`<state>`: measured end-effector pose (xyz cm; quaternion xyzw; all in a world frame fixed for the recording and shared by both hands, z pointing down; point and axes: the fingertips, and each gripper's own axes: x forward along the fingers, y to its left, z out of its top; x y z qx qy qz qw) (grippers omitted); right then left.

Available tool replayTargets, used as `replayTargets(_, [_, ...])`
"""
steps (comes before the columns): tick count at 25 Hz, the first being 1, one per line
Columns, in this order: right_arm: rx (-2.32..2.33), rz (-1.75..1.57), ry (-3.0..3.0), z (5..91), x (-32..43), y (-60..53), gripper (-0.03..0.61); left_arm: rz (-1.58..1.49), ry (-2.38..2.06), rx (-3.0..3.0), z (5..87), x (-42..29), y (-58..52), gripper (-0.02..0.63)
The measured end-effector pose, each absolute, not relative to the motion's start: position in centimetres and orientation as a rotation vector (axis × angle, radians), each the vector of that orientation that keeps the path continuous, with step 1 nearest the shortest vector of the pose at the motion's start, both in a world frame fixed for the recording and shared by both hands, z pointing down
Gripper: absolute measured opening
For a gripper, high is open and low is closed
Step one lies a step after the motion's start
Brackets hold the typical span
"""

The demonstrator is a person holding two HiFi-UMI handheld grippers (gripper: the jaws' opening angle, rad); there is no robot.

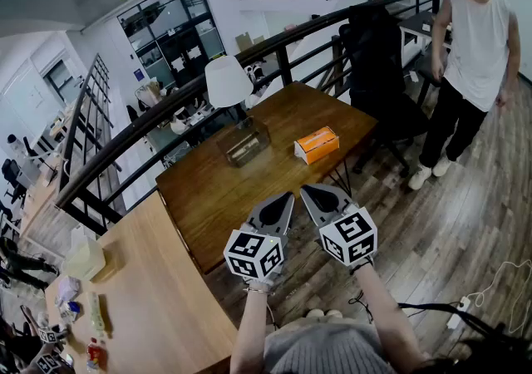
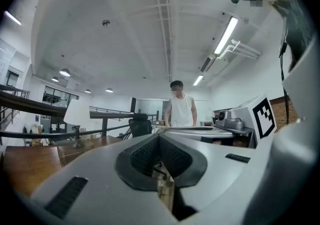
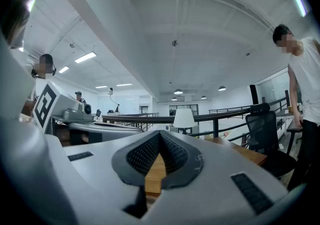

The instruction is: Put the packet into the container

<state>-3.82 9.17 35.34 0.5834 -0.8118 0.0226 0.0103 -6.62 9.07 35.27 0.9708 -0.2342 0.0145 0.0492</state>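
An orange and white packet lies on the dark wooden table, toward its right side. To its left stands a clear container with something brown inside. Both grippers hover level over the table's near edge, well short of the packet. My left gripper is shut and holds nothing; its jaws meet at the tip. Beside it, the right gripper is also shut and holds nothing. Neither gripper view shows the packet.
A white table lamp stands behind the container. A person in a white sleeveless top stands at the right, near a black office chair. A black railing runs behind the table. A lighter table with small items lies at the left.
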Motion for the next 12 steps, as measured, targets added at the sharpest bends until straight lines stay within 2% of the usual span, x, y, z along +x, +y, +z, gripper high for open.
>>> replayTargets(12, [1.812, 0.057, -2.531, 35.36, -3.47, 8.83, 0.011, 0.039, -0.724, 2.956, 35.22, -6.38, 8.73, 0.005])
